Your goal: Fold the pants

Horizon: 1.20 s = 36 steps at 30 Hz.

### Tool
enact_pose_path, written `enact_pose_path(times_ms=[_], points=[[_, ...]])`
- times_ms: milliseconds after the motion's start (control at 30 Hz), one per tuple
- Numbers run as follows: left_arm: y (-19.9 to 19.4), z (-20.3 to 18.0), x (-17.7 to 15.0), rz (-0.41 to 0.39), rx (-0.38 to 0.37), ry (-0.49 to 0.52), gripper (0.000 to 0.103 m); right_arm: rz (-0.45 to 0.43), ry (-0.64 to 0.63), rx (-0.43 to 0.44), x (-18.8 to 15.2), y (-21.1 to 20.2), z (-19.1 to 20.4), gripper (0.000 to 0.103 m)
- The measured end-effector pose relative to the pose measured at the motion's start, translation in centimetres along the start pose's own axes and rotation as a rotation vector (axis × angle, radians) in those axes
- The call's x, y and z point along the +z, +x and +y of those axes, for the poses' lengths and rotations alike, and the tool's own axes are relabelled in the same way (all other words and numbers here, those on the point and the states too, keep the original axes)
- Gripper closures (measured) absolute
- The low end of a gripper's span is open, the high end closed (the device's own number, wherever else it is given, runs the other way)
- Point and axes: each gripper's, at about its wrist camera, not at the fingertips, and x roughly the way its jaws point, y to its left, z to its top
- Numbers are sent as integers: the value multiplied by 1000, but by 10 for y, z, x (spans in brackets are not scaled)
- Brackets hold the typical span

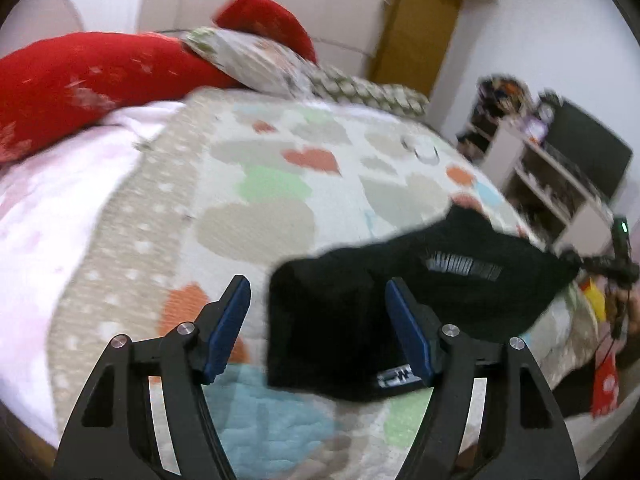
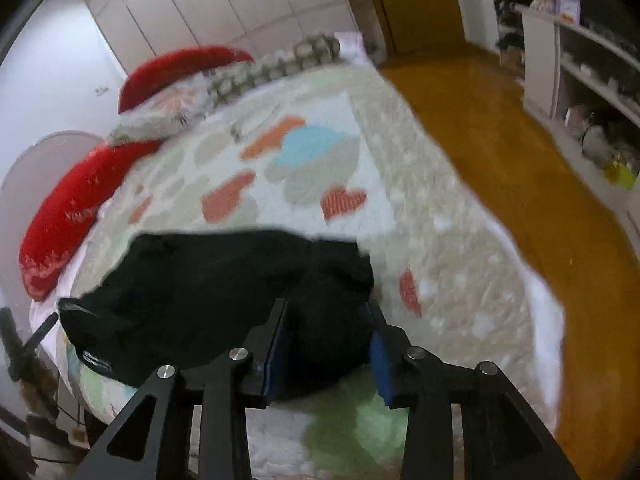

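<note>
Black pants (image 1: 360,320) bunched on bedspread (image 1: 260,184)

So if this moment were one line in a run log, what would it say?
stage: fold pants | black fabric pants: bunched on heart-patterned quilt | left hand-held gripper: open | right hand-held gripper: open over pants

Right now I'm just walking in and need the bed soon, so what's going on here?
A person with a handheld gripper in each hand is folding black pants on the heart-patterned quilt. The pants lie bunched in a compact bundle near the bed's edge. The left gripper has its jaws wide apart, gripping nothing. The right gripper has its jaws partly apart around a fold of the pants, not visibly pinching it. Red pillows sit at the head.
</note>
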Motion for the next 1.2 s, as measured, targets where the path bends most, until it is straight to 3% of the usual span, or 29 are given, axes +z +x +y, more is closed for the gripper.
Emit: enact_pose_path(times_ms=[67, 133, 200, 333, 500, 600, 633, 667, 700, 733, 833, 933, 1000, 1133, 1200], points=[[-5, 11, 4, -7, 2, -68, 33, -57, -37, 85, 6, -13, 23, 55], [-3, 18, 6, 7, 1, -84, 33, -65, -132, 199, 8, -10, 64, 53], [0, 18, 4, 18, 26, -79, 33, -21, -253, 321, 6, 12, 114, 52], [11, 27, -3, 61, 28, -118, 33, 76, -535, 479, -10, 70, 225, 52], [9, 38, -9, 80, 60, -128, 33, 124, -787, 598, -17, 124, 331, 48], [8, 49, -10, 76, 65, -166, 33, 203, -884, 638, -28, 154, 369, 46], [9, 52, -10, 73, 64, -177, 33, 238, -911, 657, -33, 163, 379, 46], [9, 54, -10, 71, 63, -186, 33, 251, -922, 668, -37, 165, 382, 55], [9, 57, -9, 68, 64, -198, 33, 262, -933, 679, -39, 168, 387, 79], [8, 59, -9, 64, 66, -203, 33, 264, -939, 682, -36, 169, 390, 86], [4, 64, -6, 43, 75, -215, 33, 168, -843, 644, 3, 156, 388, 91], [-1, 69, -3, 10, 74, -245, 33, -90, -625, 525, 53, 120, 361, 91], [-2, 71, -2, -2, 74, -266, 33, -162, -604, 532, 49, 102, 355, 91], [0, 72, -2, -3, 84, -289, 33, -26, -802, 585, -27, 117, 386, 91], [0, 70, -2, 6, 83, -294, 33, 100, -863, 576, -68, 139, 399, 91]])
